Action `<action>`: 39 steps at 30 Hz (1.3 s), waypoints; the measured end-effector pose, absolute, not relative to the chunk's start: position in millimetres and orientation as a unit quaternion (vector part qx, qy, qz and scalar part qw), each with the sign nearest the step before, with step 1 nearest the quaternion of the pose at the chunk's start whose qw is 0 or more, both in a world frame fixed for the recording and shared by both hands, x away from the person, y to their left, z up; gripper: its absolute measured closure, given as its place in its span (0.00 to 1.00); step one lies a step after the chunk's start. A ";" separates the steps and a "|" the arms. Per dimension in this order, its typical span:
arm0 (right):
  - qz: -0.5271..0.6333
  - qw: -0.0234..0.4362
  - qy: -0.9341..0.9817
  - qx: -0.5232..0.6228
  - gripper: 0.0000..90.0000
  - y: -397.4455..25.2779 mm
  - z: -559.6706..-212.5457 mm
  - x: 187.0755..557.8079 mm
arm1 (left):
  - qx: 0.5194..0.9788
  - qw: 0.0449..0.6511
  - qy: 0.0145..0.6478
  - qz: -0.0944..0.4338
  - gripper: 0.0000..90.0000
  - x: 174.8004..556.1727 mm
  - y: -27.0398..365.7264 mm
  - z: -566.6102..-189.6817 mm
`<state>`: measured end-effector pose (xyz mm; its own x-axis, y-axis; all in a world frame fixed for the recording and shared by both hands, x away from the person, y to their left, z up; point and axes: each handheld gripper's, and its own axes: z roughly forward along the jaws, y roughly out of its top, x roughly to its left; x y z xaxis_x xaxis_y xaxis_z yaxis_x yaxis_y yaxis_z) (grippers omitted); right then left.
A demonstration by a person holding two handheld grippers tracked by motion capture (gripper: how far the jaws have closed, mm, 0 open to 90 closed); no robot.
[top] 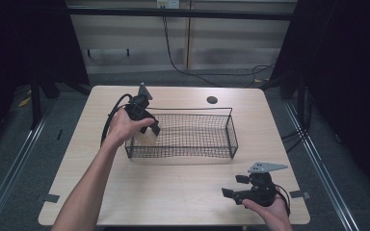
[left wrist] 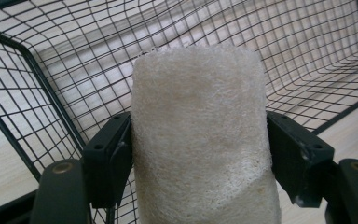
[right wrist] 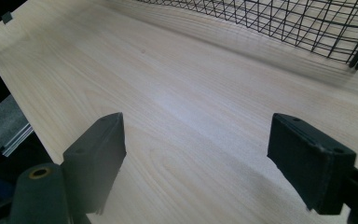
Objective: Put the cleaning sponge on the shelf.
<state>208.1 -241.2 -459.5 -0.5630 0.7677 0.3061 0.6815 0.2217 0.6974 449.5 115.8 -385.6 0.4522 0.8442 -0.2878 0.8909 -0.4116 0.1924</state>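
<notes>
A pale, fibrous loofah-like sponge [left wrist: 200, 140] stands upright between the jaws of my left gripper [left wrist: 199, 142], which is shut on it. In the high view my left gripper [top: 147, 122] hangs over the left end of a black wire basket [top: 192, 152], its jaws dipping inside the rim. The left gripper view looks along the basket's mesh wall [left wrist: 51, 88] and floor. My right gripper [top: 234, 186] rests low over the table's front right corner, open, with bare wood between its jaws. The right gripper view places that gripper [right wrist: 200, 144] short of the basket's near wall [right wrist: 284, 23].
The light wood table [top: 173, 192] has a round dark hole [top: 212, 100] behind the basket. Grey tape marks sit at its front corners [top: 51, 198]. Cables [top: 183, 67] run over the floor behind, and dark curtains stand on both sides.
</notes>
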 end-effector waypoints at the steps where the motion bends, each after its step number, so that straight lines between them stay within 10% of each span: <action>1: 0.416 0.052 0.780 0.464 0.21 -241.0 -459.6 208.1 | 0.837 0.161 0.517 -0.076 0.32 449.8 115.9 -386.7; 39: 0.416 0.052 0.783 0.460 0.21 -240.6 -459.4 208.5 | 0.830 0.120 0.538 -0.082 0.32 453.3 112.0 -426.7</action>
